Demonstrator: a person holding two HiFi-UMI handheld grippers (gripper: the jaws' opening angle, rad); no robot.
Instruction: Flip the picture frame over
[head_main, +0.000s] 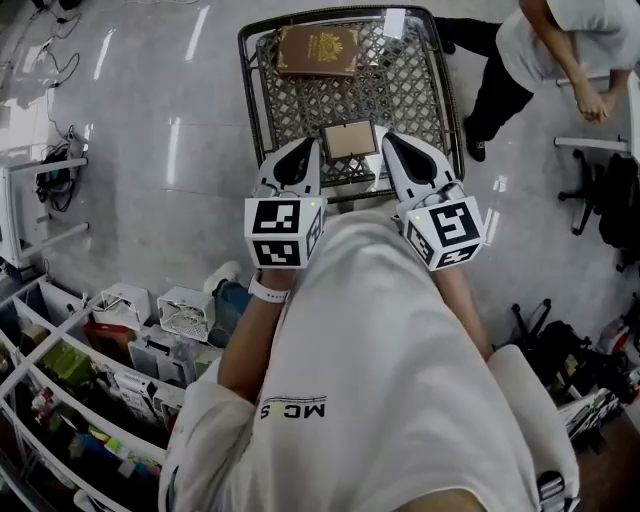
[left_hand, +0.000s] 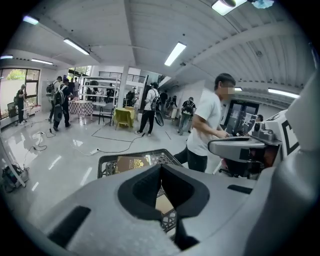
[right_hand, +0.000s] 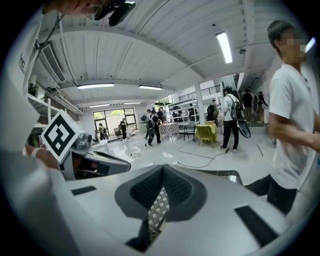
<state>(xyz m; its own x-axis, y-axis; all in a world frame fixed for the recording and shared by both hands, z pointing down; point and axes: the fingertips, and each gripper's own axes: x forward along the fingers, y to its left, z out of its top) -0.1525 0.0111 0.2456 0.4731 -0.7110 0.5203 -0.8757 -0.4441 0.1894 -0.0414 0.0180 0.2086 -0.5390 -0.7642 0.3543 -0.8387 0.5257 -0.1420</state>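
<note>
Seen from above, a person stands at the near end of a metal lattice table (head_main: 402, 92), holding a gripper in each hand. A small picture frame (head_main: 350, 140) lies flat near the table's near edge, within easy reach. It shows a tan panel inside a darker rim, and I cannot tell whether that is its front or its back.

The left gripper (head_main: 312, 146) sits just left of the frame and the right gripper (head_main: 388, 136) just right of it. Both point away from the person and slightly down. Each has its jaws pressed together on nothing, and only lattice shows through the gaps.

Flanking the frame like this probably lets either tip work at an edge. It suits a flip about to happen or one just finished.

A brown book (head_main: 318, 50) lies at the far end.
</note>
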